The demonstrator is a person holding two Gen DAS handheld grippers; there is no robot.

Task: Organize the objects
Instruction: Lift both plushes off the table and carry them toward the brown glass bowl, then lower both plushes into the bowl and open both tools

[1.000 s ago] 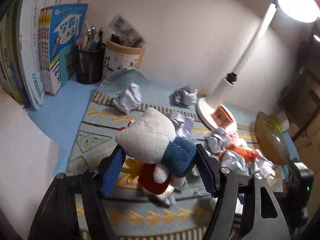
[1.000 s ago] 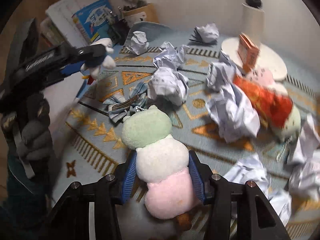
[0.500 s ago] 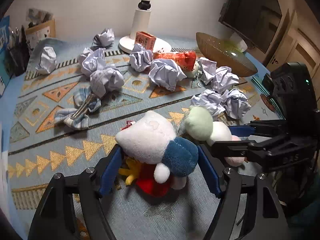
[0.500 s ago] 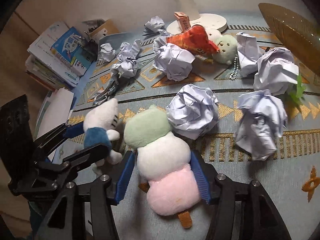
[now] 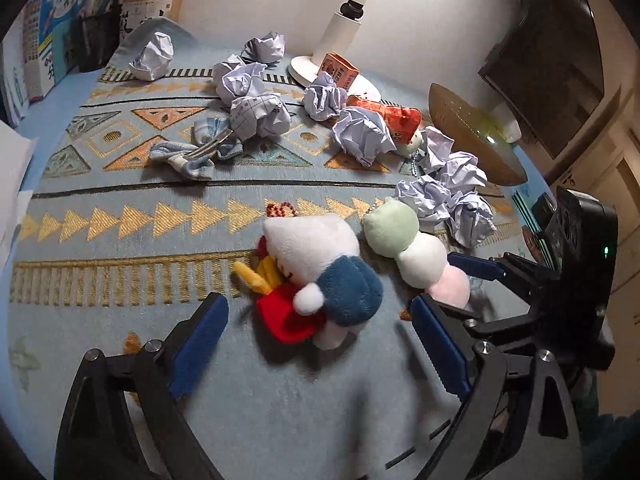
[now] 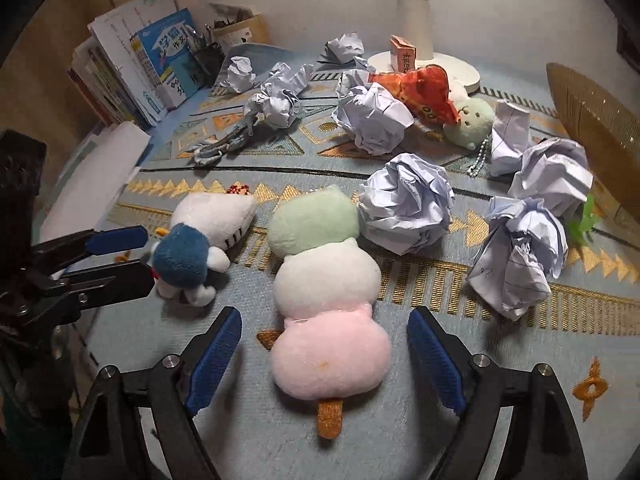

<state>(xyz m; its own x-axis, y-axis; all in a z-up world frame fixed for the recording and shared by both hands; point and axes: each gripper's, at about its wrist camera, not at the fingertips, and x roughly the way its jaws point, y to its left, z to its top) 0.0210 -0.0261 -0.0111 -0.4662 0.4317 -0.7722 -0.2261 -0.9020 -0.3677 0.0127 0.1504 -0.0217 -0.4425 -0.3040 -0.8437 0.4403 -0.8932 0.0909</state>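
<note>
A white cat plush [image 5: 320, 264] with a blue sleeve and red fries pouch lies on the patterned mat [image 5: 120, 220]; it also shows in the right wrist view [image 6: 200, 240]. My left gripper [image 5: 320, 332] is open around it, fingers apart from it. A green, white and pink dango plush [image 6: 324, 280] lies beside it, also in the left wrist view [image 5: 416, 252]. My right gripper [image 6: 324, 356] is open, its pads clear of the pink ball. The two plushes lie side by side.
Several crumpled paper balls [image 6: 404, 208] litter the mat. A plaid hair bow [image 5: 196, 148], a red-hatted plush [image 6: 440, 96], a lamp base [image 6: 424, 64], a woven bowl [image 6: 592, 120], books [image 6: 132, 68] and pen holders [image 5: 96, 36] stand around.
Both grippers lowered their plushes onto the mat side by side and opened, letting them go. The plushes now lie free between the open fingers.
</note>
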